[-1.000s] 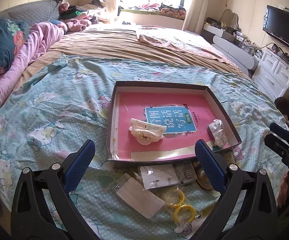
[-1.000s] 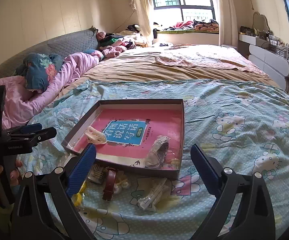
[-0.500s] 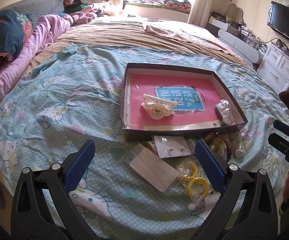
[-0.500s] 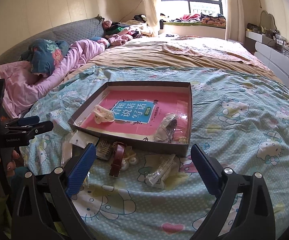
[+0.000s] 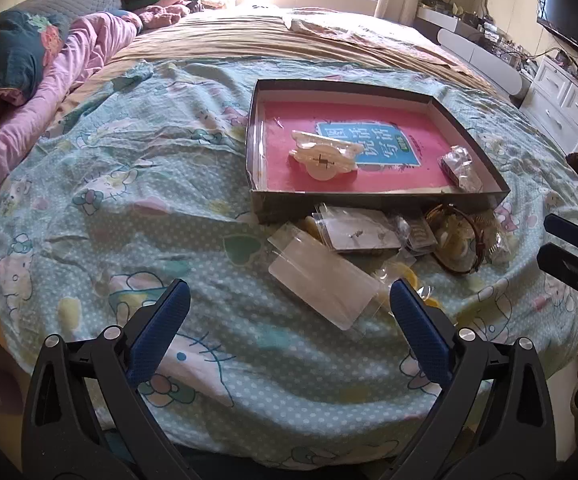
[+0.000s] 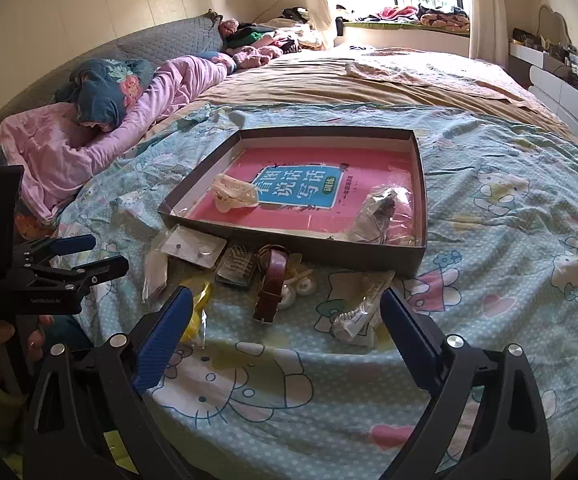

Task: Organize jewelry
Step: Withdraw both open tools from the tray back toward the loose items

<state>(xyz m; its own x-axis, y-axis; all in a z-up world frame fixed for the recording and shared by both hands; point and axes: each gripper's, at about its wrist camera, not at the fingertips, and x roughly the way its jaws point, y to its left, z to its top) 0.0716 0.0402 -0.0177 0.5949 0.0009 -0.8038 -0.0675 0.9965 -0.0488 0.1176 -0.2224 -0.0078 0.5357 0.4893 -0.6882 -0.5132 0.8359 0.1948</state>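
Note:
A shallow dark box (image 5: 377, 199) (image 6: 301, 242) with a pink book inside lies on the bed. In it are a cream hair claw (image 5: 323, 155) (image 6: 235, 196) and a clear bagged item (image 5: 461, 168) (image 6: 381, 214). In front of the box lie several loose pieces: a clear flat packet (image 5: 325, 280), an earring card (image 5: 359, 229) (image 6: 195, 246), yellow rings (image 5: 409, 276) (image 6: 195, 312), a brown strap (image 6: 271, 284), and a bagged white piece (image 6: 363, 308). My left gripper (image 5: 289, 322) is open and empty, short of the packet. My right gripper (image 6: 285, 324) is open and empty, near the strap.
The bed has a cartoon-cat sheet (image 5: 129, 184), with pink bedding and a blue pillow (image 6: 101, 92) at the left. A white dresser (image 5: 565, 104) and a TV (image 5: 569, 20) stand to the right. The bed's front edge lies just below both grippers.
Both grippers have pulled back from the box toward the bed's front edge, so the loose pieces and box look farther off. Both stay open and empty.

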